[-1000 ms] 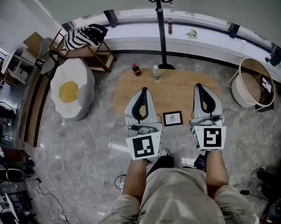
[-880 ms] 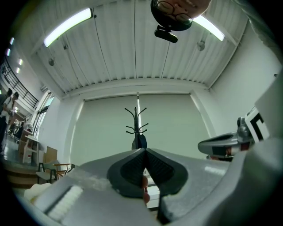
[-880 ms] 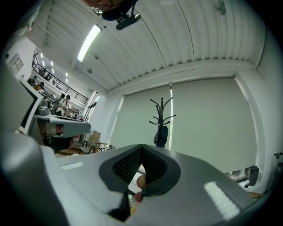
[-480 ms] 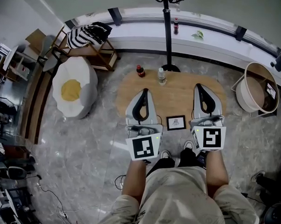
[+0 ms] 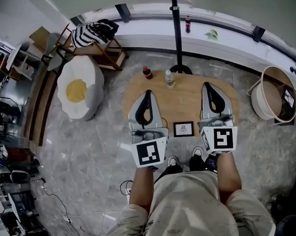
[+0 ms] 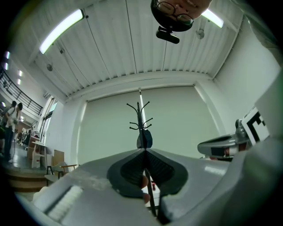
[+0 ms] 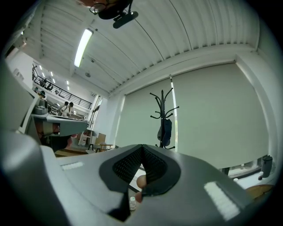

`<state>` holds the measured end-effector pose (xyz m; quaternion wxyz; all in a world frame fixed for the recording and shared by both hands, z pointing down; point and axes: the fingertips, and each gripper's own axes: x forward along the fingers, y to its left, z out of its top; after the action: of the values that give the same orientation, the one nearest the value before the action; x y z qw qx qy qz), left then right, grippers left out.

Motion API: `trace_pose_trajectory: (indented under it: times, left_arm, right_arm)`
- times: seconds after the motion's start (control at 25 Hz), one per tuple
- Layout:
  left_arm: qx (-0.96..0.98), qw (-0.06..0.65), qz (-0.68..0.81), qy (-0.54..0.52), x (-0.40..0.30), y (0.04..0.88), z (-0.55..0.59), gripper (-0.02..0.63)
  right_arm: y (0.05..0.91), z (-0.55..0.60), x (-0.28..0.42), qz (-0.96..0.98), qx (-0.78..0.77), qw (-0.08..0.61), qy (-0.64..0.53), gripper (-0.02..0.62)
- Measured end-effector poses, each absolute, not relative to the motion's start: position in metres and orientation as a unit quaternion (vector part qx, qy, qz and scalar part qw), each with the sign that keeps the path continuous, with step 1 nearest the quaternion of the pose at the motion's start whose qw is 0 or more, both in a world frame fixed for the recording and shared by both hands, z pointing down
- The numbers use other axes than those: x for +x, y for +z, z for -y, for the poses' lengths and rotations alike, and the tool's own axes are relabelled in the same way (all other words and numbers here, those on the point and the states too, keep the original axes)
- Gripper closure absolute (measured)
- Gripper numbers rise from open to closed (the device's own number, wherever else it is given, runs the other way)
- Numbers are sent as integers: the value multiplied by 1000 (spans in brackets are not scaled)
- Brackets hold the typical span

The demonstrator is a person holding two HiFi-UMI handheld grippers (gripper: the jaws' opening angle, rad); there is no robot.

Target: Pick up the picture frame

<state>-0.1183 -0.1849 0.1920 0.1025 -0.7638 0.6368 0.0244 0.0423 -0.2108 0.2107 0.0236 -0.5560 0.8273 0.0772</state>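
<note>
Your left claw (image 5: 147, 93): pressed together, holding nothing | your right claw (image 5: 208, 86): pressed together, holding nothing | picture frame (image 5: 183, 129): on table (image 5: 183, 99) between them

Jaws of the left gripper (image 6: 144, 151) are closed together, nothing between them. A coat stand (image 6: 140, 115) rises directly beyond the tips, with a dark item (image 6: 144, 139) hanging on it. The right gripper (image 6: 219, 146) is alongside at right. A ceiling light (image 6: 62, 30) is lit.
</note>
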Motion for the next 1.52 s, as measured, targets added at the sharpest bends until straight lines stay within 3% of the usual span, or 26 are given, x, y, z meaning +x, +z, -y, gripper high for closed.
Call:
trace_pose_trajectory:
  times: [0.4,1.52]
  left_arm:
    - [-762,81,-642,-17,-109,226,207,601]
    - [-762,-89,-628,-130,-105,447,228,601]
  right_arm:
    - [239,231,59,-832,-554,18,34,594]
    - [476,245,66,-811,-548,-137,-152,594]
